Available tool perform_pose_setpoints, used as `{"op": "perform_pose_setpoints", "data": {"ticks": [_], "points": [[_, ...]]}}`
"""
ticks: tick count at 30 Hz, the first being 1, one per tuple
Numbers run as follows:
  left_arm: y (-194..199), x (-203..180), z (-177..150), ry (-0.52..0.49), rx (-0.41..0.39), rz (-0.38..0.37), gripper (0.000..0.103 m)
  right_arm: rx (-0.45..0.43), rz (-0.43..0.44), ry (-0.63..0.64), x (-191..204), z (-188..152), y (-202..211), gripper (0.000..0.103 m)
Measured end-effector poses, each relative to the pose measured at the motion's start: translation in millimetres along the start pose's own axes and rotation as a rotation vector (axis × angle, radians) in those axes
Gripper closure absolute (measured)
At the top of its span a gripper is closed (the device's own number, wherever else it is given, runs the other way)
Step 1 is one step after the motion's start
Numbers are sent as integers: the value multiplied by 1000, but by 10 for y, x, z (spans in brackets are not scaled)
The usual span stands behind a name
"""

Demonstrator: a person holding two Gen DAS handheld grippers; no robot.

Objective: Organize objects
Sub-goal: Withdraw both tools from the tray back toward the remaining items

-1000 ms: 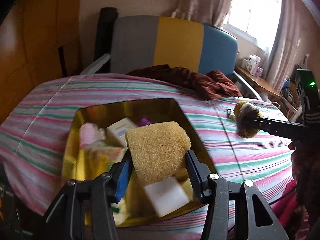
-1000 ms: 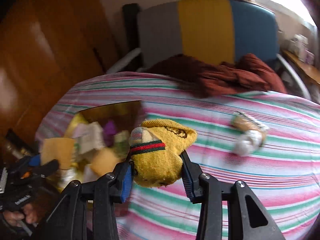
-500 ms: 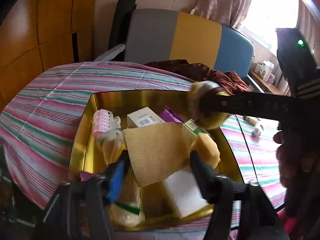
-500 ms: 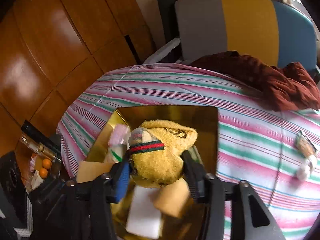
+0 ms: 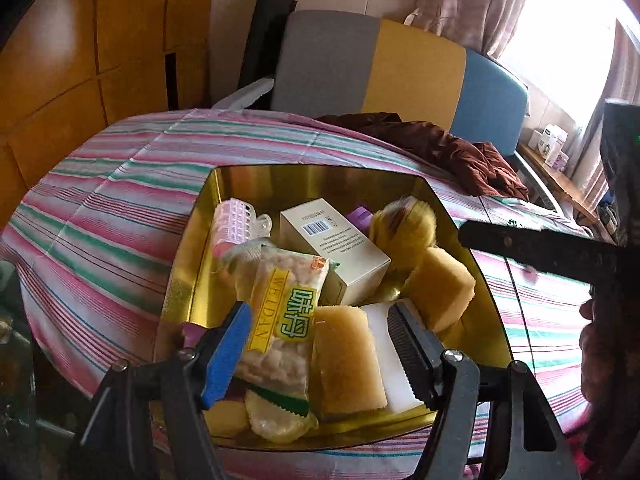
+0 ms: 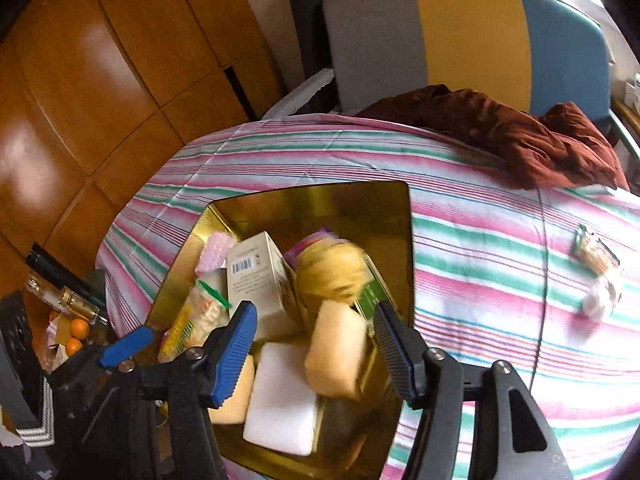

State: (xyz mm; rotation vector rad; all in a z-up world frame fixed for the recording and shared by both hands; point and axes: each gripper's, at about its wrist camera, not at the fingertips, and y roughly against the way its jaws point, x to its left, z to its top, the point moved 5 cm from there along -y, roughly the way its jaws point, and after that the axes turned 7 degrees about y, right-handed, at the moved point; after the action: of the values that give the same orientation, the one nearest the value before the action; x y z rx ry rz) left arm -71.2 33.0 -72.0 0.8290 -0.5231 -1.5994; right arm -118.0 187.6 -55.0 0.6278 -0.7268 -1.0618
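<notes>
Hovering over the gold tray (image 5: pixel 188 280) on the striped tabletop (image 5: pixel 112 208): left tool (image 5: pixel 320 344) and right tool (image 6: pixel 316 340), both angled down, both spread wide, gripping nothing. Tray holds two tan sponges (image 5: pixel 346 360), one white block (image 6: pixel 280 396), one boxed item (image 5: pixel 336 248), one snack pack (image 5: pixel 284 316), one pink roller (image 5: pixel 234 220), one yellow sock (image 5: pixel 404 228). Sock blurred in the right view.

This is a lived-in home room: a table under a pink, green and white striped cloth (image 6: pixel 480 248), a grey, yellow and blue upholstered chair (image 6: pixel 472 36) at its far edge, orange wooden wall panels (image 6: pixel 100 80), and beige curtains (image 5: pixel 480 4) at a bright window.
</notes>
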Motion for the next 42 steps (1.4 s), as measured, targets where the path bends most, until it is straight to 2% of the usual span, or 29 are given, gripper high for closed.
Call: {"op": "perform_pose_setpoints", "data": {"ticks": [15, 20, 32, 42], "points": [[515, -212, 191, -77, -151, 14, 22, -43, -129, 18, -16, -225, 379, 35], [565, -335, 183, -118, -152, -2, 21, -46, -154, -1, -151, -266, 461, 35], [547, -700, 140, -212, -132, -43, 21, -25, -253, -149, -862, -492, 650, 35], [425, -1252, 107, -325, -103, -128, 21, 29, -372, -311, -1716, -754, 888, 35]]}}
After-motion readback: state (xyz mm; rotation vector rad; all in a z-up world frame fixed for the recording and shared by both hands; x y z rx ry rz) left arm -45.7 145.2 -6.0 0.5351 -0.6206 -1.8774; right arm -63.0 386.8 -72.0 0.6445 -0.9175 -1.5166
